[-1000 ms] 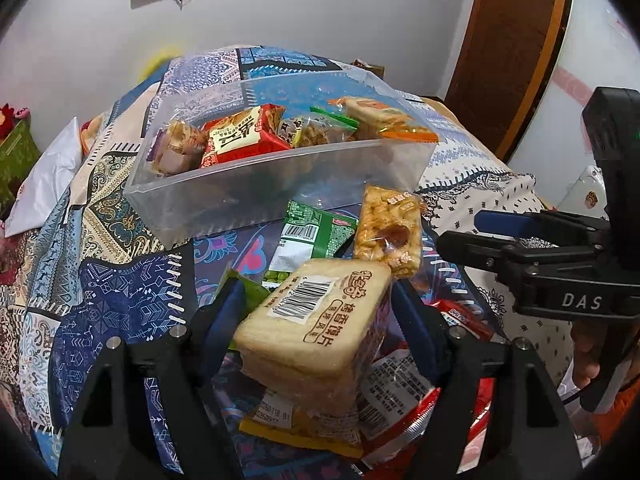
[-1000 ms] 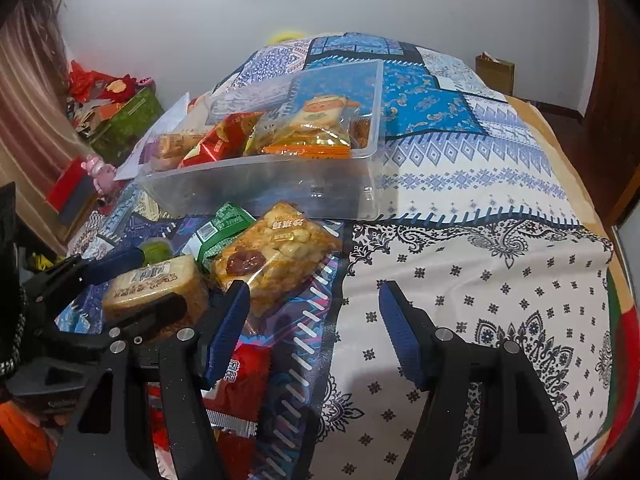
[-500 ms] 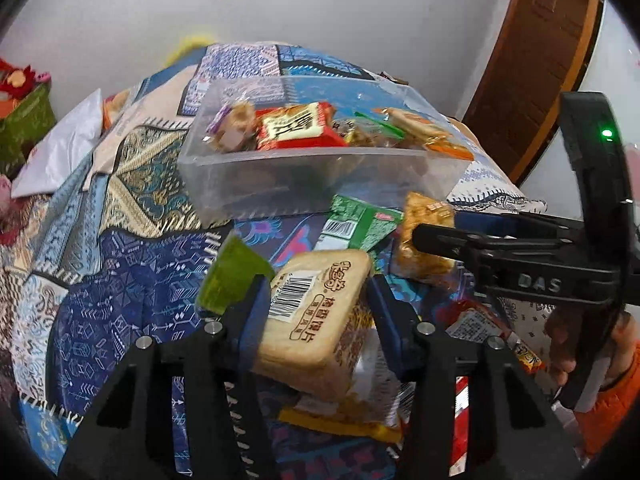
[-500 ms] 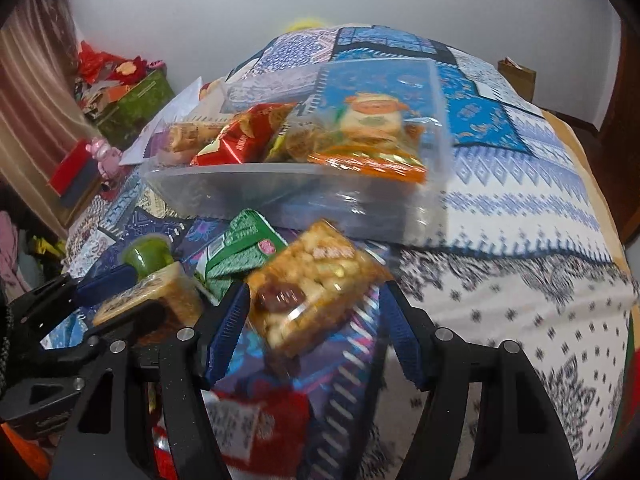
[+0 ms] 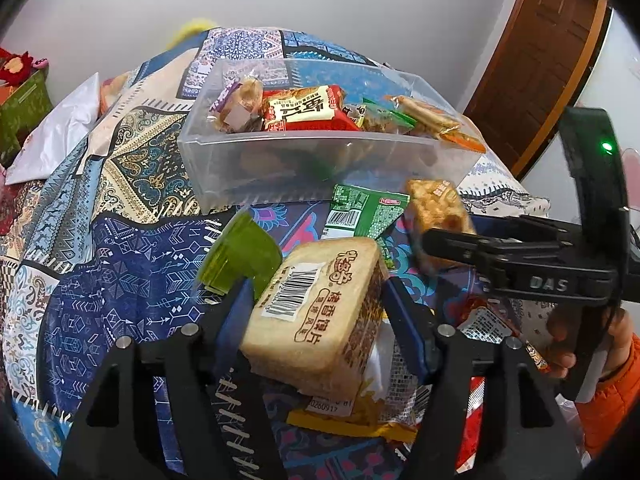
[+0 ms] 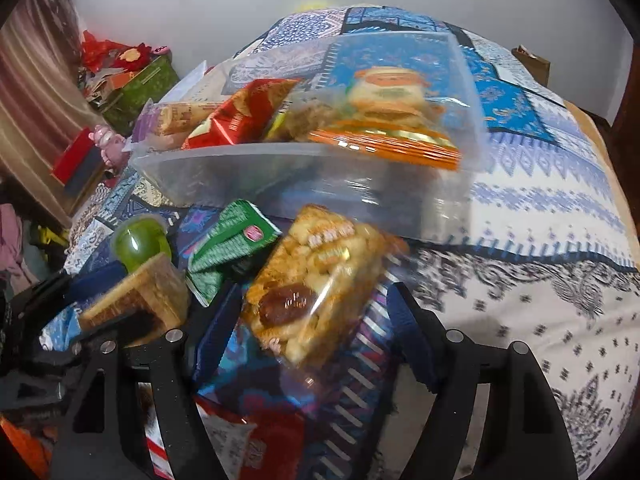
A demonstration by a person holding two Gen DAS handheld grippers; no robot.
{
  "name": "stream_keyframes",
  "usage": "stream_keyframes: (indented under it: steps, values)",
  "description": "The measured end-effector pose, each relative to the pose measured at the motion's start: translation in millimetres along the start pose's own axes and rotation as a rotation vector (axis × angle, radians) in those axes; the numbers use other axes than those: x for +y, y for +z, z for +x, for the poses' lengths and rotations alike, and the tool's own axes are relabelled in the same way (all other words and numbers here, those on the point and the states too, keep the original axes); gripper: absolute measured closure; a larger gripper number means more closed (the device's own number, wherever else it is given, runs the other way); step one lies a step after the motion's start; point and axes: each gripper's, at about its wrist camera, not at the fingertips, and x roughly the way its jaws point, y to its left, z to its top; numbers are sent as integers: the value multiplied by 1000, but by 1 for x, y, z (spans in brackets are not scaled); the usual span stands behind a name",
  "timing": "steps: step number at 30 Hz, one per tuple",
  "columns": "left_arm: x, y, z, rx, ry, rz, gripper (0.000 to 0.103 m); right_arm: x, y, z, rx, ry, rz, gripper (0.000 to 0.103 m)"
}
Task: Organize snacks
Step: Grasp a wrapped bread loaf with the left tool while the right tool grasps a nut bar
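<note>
Beige bread pack, green jelly cup, green-white packet, golden-brown nut bar, clear bin, blue patchwork bedspread.

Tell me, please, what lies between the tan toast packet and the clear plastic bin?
A green foil snack packet lies on the quilt between them, bin beyond, toast packet nearer, clearest in the left wrist view.

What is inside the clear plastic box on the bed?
The clear box holds snack packets: a red one, an orange-edged one, a purple-ended one. Packets beneath these are hidden.

One clear bin, two grippers, one green jelly cup.
</note>
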Motion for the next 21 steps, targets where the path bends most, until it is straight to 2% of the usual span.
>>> stream_keyframes:
  steps: [4, 11, 18, 19, 20, 21]
  values:
    - [-3, -1, 2, -3, 12, -10, 37, -7, -6, -13, -4, -23, -4, 42]
    - [-1, -3, -3, -12, 15, -49, 39, 3, -5, -24, -31, -117, -69, 43]
    - [2, -3, -10, -8, 11, -64, 43, 15, 4, 6, 15, -115, -112, 43]
    - [2, -4, -12, -11, 10, -63, 45, 15, 4, 8, 17, -111, -110, 53]
    - [2, -4, -14, -17, 4, -60, 57, 14, 3, 9, 21, -106, -109, 57]
    - [0, -2, -18, -28, 5, -52, 61, 14, 2, 7, 16, -96, -105, 58]
